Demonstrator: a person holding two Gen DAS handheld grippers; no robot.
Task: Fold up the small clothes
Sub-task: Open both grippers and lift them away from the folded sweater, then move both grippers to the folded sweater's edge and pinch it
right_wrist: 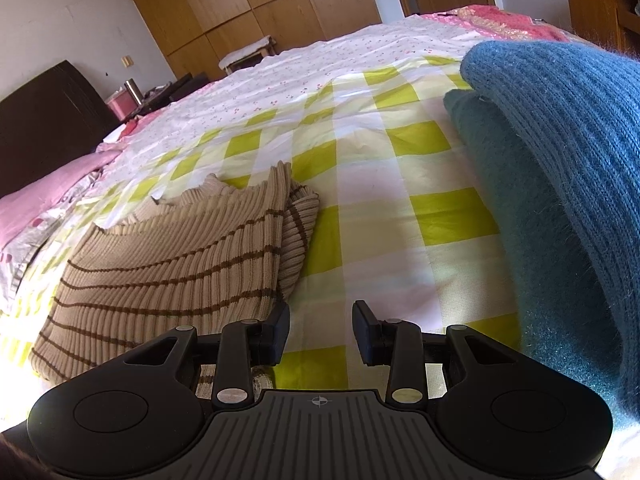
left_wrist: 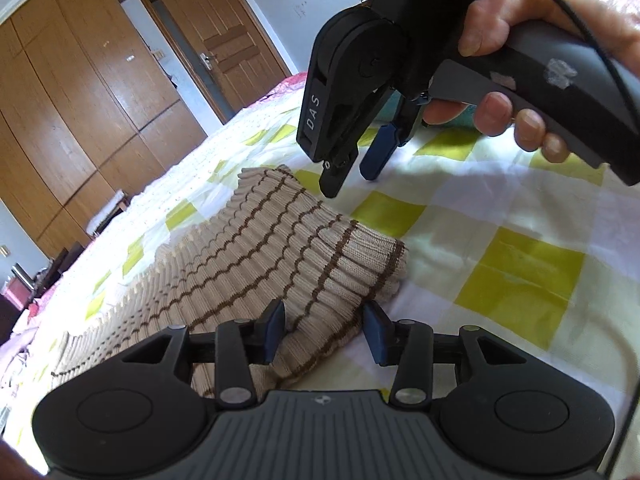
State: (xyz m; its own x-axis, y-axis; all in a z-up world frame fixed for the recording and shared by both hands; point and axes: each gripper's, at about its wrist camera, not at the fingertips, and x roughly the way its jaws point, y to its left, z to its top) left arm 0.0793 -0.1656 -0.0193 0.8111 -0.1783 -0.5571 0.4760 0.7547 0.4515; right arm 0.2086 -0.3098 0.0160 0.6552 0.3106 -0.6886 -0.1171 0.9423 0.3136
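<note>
sweater (left_wrist: 280, 256): soft, limp knit, lower centre | grip: folded edge | left claw (left_wrist: 325, 330) spread astride it | right claw (right_wrist: 321, 330) spread, empty

Left gripper (left_wrist: 324, 330): matte black frame, ribbed grey plate, two round side discs, silver rivets, dark blue pads.
Right gripper (left_wrist: 354, 178): black body, white "DAS" lettering on one arm, blue pad, grey curved handle with scuffed pale patches.
Cable (left_wrist: 592, 36): thin, black.
Hand (left_wrist: 532, 60): bare, no sleeve showing.
</note>
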